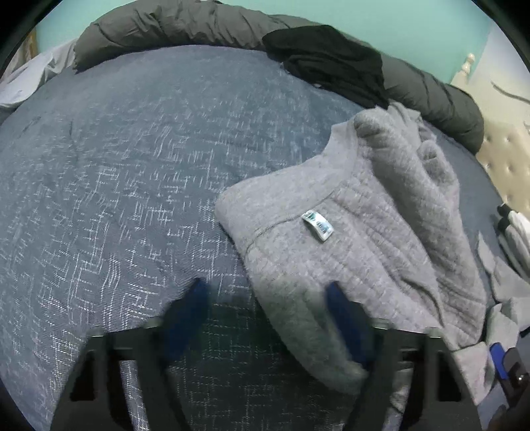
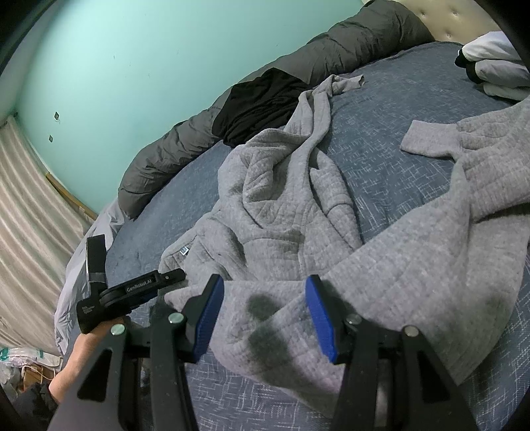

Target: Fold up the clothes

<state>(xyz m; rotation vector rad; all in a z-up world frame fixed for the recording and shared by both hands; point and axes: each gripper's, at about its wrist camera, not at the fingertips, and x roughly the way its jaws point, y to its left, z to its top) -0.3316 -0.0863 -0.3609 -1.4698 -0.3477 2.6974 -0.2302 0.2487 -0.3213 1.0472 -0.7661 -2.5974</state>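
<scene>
Crumpled grey quilted-knit sweater sprawls on the blue woven bedspread. Left gripper and right gripper: jaws apart, straddling hem at 6 o'clock. Risk: pinching one layer only, sleeves dragging bunched.

Bare blue bedspread lies open left of the rumpled grey sweater, while a rolled dark duvet and black garment block the far edge.
</scene>
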